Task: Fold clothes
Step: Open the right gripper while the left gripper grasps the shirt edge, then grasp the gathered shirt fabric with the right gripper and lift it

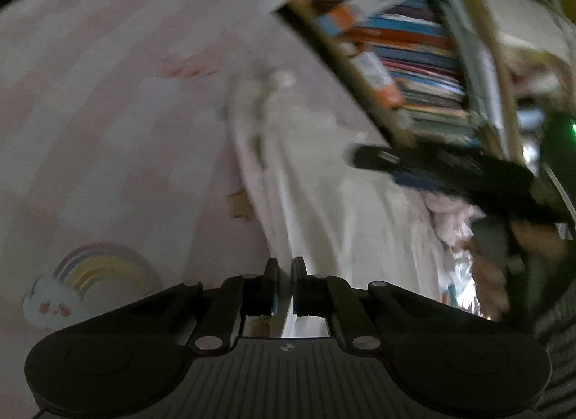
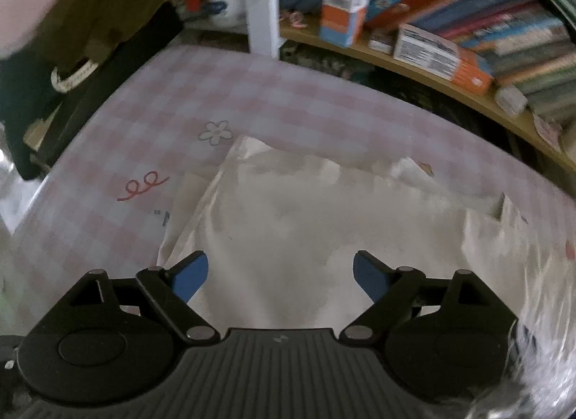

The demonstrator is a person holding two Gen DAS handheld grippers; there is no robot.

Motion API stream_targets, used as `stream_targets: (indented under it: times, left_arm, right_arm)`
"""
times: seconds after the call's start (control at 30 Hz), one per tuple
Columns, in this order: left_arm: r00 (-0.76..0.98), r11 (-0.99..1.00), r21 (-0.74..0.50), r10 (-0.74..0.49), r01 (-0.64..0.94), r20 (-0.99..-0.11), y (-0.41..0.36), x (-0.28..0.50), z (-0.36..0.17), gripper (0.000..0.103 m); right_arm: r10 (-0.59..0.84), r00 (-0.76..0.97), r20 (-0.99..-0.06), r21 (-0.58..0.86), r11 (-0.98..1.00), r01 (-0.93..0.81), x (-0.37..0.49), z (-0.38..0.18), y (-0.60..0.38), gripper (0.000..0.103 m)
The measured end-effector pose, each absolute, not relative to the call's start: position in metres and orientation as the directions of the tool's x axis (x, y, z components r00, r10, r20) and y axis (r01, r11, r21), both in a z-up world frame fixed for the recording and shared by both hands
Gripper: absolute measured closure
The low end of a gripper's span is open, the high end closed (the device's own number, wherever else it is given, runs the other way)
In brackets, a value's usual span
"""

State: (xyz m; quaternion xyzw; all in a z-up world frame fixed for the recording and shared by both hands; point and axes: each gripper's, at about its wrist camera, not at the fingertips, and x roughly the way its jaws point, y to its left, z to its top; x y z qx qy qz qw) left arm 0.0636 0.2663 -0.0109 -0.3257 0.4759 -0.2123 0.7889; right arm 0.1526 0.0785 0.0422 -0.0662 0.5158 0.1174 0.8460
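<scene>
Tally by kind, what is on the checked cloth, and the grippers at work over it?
White garment: 1
Printed motifs on the checked cloth (flower, red squiggle, rainbow): 3
Grippers (left gripper, right gripper): 2
Total: 6

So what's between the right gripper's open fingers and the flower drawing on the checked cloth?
In the right wrist view, only the white garment lies between the right gripper and the flower drawing, then a strip of bare checked cloth.
</scene>
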Motion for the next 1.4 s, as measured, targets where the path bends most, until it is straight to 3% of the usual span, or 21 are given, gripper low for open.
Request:
stream_targets:
  times: [0.13,0.5,0.93,1.13,1.2,1.4]
  left_arm:
    - [0.453,0.725,-0.679,-0.647,0.116,-0.613,0.250,0.062,0.001,0.097]
    - [0.445,0.720,-0.679,-0.660,0.144,-0.605,0.248,0.062,0.002,0.097]
    - [0.436,0.721,-0.659,-0.674,0.213,-0.597,0.236,0.064,0.007,0.097]
    - [0.425,0.720,-0.653,-0.680,0.233,-0.598,0.235,0.065,0.006,0.097]
    - [0.421,0.719,-0.649,-0.684,0.247,-0.597,0.234,0.065,0.007,0.097]
    - [0.416,0.698,-0.647,-0.710,0.306,-0.568,0.228,0.062,0.015,0.098]
  right_arm:
    - [0.143,0.381,-0.913,0.023,0.953,-0.301,0.172,0.038,0.094,0.015]
    - [0.138,0.304,-0.943,-0.020,0.886,-0.463,0.196,0.039,0.149,0.015]
    - [-0.059,0.220,-0.974,-0.173,0.821,-0.545,0.197,-0.012,0.197,0.022]
    - [-0.075,0.206,-0.976,-0.172,0.845,-0.506,0.199,-0.019,0.181,0.059]
    - [-0.078,0.199,-0.977,-0.168,0.855,-0.490,0.200,-0.018,0.174,0.086]
    - [-0.003,0.229,-0.973,-0.111,0.882,-0.457,0.194,0.007,0.140,0.094]
